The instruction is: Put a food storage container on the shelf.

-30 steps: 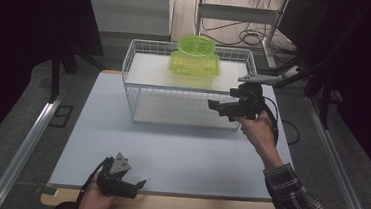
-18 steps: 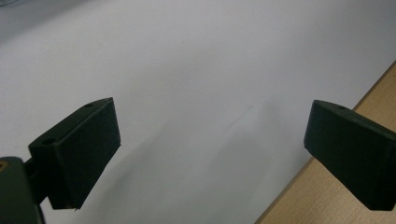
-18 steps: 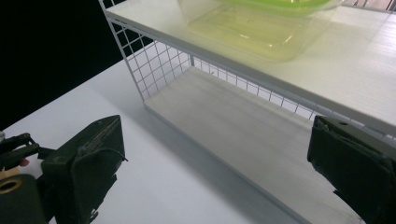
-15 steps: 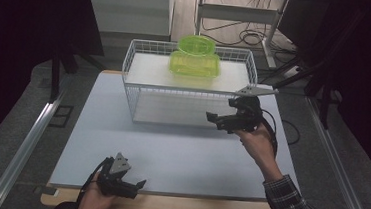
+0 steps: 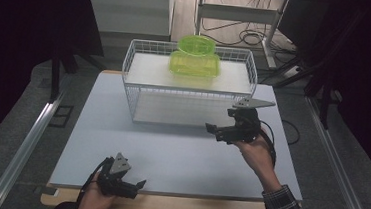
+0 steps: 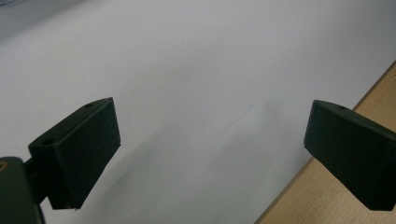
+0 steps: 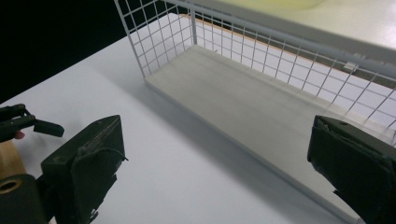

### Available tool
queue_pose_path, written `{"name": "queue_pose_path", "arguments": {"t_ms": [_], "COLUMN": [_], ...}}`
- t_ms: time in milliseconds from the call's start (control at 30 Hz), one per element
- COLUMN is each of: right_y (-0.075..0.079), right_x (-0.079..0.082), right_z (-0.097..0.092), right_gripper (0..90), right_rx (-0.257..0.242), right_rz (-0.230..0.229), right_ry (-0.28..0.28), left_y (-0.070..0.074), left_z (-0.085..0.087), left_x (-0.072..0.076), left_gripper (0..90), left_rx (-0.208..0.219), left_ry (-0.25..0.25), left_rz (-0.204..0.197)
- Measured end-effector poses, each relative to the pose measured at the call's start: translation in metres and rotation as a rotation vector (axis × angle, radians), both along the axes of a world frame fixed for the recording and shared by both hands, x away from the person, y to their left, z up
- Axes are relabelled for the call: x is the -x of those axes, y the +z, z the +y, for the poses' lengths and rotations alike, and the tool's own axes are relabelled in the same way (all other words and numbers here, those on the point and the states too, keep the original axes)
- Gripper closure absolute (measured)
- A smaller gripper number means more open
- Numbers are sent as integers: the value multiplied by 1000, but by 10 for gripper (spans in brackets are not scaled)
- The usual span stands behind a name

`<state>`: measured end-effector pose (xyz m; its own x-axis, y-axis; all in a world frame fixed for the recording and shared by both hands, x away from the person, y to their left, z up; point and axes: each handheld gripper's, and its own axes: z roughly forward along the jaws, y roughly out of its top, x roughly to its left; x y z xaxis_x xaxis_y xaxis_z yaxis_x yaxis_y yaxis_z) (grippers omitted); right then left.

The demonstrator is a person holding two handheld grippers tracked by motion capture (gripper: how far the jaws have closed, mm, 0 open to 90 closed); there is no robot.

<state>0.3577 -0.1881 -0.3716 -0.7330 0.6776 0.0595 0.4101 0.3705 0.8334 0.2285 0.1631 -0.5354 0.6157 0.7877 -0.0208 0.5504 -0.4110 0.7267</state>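
Right gripper [image 5: 216,132] held over counter [image 5: 179,154] just before wire rack [image 5: 139,93], fingers spread, nothing gripped. Green containers [image 5: 195,60] set atop rack. Left gripper [image 5: 134,187] at near edge, fingers released.

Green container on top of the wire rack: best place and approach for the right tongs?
Probably the round raised lid of the green container, from above. It stands proud of the wider squarish base, so open jaws could straddle it. The wire rack rails the top shelf, hindering side approaches. The right tongs are open, below shelf level.
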Motion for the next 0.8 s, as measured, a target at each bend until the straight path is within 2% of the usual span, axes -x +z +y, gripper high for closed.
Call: {"name": "queue_pose_path", "arguments": {"t_ms": [267, 800], "right_y": [-12, -35], "right_x": [10, 27], "right_z": [-4, -13], "right_gripper": [36, 35], "right_rx": [7, 30], "right_rz": [6, -9], "right_ry": [-5, -14], "left_y": [0, 0], "left_z": [0, 0], "left_x": [0, 0], "left_gripper": [34, 34], "left_rx": [0, 0], "left_ry": [0, 1], "left_rz": [0, -1]}}
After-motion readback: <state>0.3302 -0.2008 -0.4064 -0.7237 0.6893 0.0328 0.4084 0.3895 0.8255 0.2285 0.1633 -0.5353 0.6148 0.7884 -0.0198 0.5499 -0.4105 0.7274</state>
